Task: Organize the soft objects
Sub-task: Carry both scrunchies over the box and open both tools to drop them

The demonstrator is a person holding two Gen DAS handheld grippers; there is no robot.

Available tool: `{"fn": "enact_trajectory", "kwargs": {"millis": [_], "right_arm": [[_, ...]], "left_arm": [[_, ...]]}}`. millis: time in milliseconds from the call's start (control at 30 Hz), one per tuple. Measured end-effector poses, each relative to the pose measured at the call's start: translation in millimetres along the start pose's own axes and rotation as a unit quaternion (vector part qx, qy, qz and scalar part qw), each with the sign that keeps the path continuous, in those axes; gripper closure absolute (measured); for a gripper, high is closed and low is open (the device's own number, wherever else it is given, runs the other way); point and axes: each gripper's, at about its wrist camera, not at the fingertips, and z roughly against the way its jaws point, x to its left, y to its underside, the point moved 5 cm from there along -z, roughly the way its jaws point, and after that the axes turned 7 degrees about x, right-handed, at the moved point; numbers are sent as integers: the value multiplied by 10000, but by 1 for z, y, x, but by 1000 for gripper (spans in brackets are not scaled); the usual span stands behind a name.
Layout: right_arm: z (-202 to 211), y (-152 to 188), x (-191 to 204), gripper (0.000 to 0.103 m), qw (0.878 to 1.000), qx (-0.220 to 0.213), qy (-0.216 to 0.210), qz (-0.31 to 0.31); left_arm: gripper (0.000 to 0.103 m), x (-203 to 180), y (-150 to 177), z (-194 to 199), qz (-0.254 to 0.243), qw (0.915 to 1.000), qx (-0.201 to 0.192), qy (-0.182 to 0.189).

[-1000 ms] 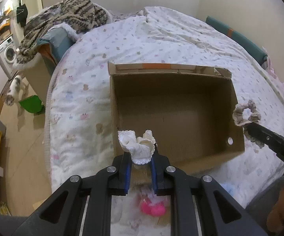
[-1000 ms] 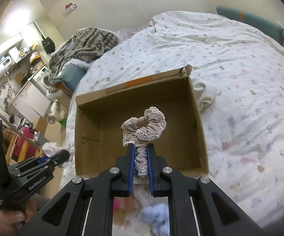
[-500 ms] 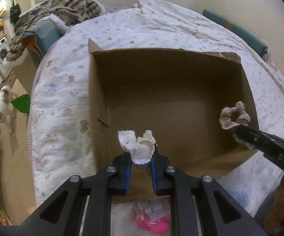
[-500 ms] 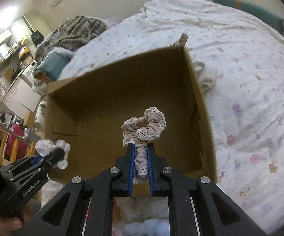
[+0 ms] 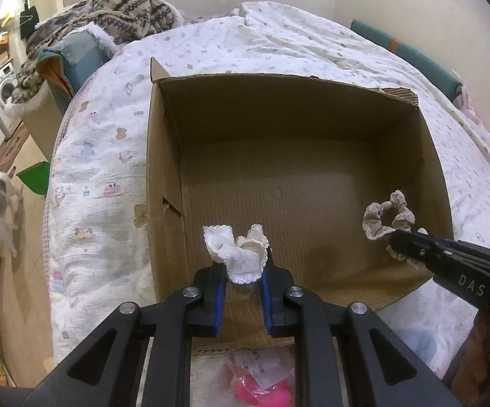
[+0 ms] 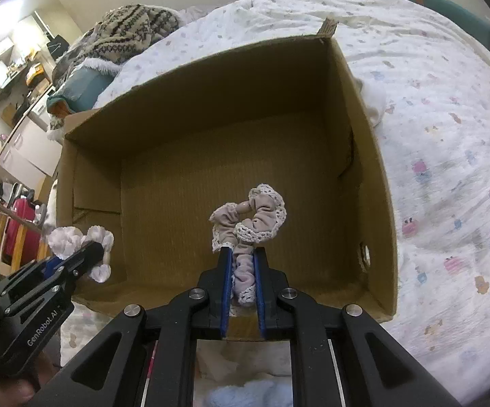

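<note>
Bedroom shot: a bed under a printed quilt carries an open cardboard box, bare inside. The left tool pinches a white lace-trimmed scrunchie over the box's near-left corner, and the right tool pinches a mauve scrunchie with crochet edging over its near edge. Both are floppy and light, so I'd guess one could snag on a pad when released, or land outside the near wall.
</note>
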Motion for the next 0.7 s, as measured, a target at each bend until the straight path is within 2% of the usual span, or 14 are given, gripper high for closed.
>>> {"fn": "enact_trajectory", "kwargs": {"millis": [133,400,567,700], "right_arm": [[-4,1,1,89,10000,71,6,28],[-5,0,-1,89,9999,110,-28,-66],[-5,1,-4,89,9998,119,-75,-103],[-5,0,-6,89,9998,119,-105,-116]], "left_arm": [[87,1,-1,4,28,9999,-121,-51],[86,0,2,3,50,10000,-66,28],[82,1,1,3,136,9998,-29,144],[80,1,2,3,159,9998,-39,80]]}}
